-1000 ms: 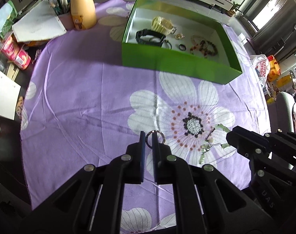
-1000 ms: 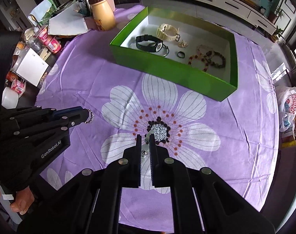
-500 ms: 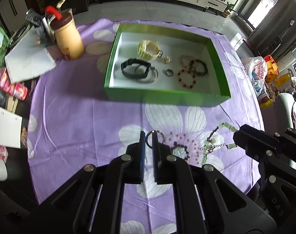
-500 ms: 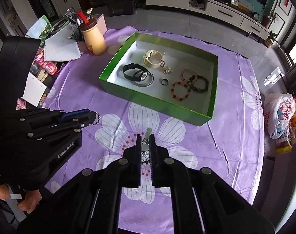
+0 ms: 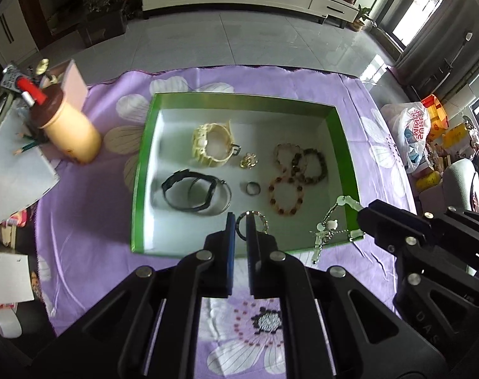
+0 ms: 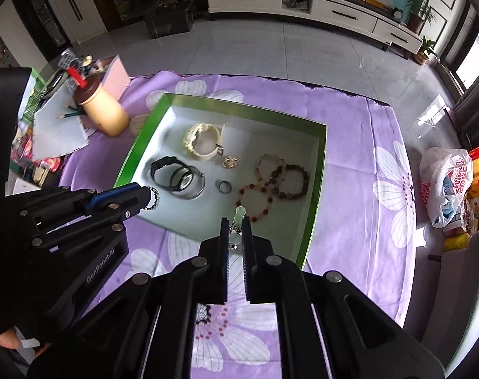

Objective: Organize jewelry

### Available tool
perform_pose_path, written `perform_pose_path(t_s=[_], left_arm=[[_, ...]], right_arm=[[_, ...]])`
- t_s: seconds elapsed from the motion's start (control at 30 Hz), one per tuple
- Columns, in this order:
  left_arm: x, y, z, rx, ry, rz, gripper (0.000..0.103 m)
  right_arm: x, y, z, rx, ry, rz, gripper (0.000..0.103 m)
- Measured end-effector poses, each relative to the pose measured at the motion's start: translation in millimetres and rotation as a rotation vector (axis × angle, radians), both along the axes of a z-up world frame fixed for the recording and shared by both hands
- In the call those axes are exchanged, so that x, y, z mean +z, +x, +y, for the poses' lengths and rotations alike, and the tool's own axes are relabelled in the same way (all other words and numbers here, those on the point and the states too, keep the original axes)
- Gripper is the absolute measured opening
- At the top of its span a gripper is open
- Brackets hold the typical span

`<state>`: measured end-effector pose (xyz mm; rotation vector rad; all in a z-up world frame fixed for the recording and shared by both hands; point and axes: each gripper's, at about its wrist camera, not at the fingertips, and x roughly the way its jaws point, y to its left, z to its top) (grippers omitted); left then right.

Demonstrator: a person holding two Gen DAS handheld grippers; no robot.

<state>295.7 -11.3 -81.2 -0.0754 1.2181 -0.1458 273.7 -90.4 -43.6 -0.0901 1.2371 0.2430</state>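
Left gripper (image 5: pixel 239 221) clamped on a small beaded metal ring (image 5: pixel 255 219), held over the near edge of the open green box with white floor (image 5: pixel 138 173). Right gripper (image 6: pixel 236 224) pinched on a pale green bead-and-chain bracelet (image 6: pixel 239 211), dangling over the box's near right corner. Inside the box: cream watch (image 5: pixel 212 145), black watch (image 5: pixel 188 189), 3 beaded bracelets (image 5: pixel 299 170). Box sits on purple flower-print cloth (image 5: pixel 91 221).
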Motion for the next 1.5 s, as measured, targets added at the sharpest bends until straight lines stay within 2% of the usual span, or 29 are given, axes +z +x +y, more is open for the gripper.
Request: perform_pose_path(t_s=[0.33,0.6,0.63,0.67,0.7,0.77,0.87,1.03,1.13,1.2,1.3,1.4,1.5], left_arm=[[-63.8,29.3,-21.8,-0.027,-0.001,0.085,0.006],[-86.1,33.8,-23.8,-0.014,0.021,0.108,0.007],[-87.1,34.1,-23.8,-0.009,0.028,0.109,0.010],[-88.1,34.3,-23.4,-0.003,0.034,0.110,0.022],[-87.8,35.0,-23.2,0.000,0.039,0.105,0.030],[-87.2,35.1,-21.3,0.012,0.058,0.092,0.031],[-85.4,35.6,-17.3,0.018,0.054,0.091,0.031],[-79.5,36.9,-13.8,0.031,0.080,0.080,0.033],[-71.5,36.6,-10.6,0.041,0.091,0.069,0.035],[-65.4,35.8,-8.2,0.051,0.104,0.060,0.041],[-59.2,34.4,-7.1,0.051,0.111,0.054,0.044],[-46.9,30.9,-3.6,0.059,0.121,0.039,0.045],[-20.8,24.1,-0.5,0.071,0.148,-0.004,0.049]], right_arm=[[-58.3,28.6,-14.2,-0.041,-0.023,0.074,0.007],[-87.8,31.2,-18.7,-0.065,-0.021,0.108,0.007],[-89.4,31.8,-19.3,-0.068,-0.016,0.109,0.009],[-91.0,32.5,-19.9,-0.069,-0.013,0.111,0.018],[-92.0,32.4,-20.5,-0.075,-0.013,0.113,0.026],[-90.7,32.3,-23.2,-0.082,-0.026,0.098,0.040],[-88.9,32.4,-24.0,-0.088,-0.021,0.091,0.046],[-86.3,34.2,-22.8,-0.095,-0.017,0.086,0.049],[-84.1,34.6,-21.6,-0.099,-0.011,0.078,0.054],[-82.0,34.3,-20.4,-0.103,-0.009,0.072,0.055],[-76.7,33.9,-19.4,-0.103,0.002,0.070,0.055],[-63.1,31.4,-16.8,-0.104,0.009,0.049,0.055],[-41.6,24.2,-14.6,-0.103,0.020,0.012,0.055]])
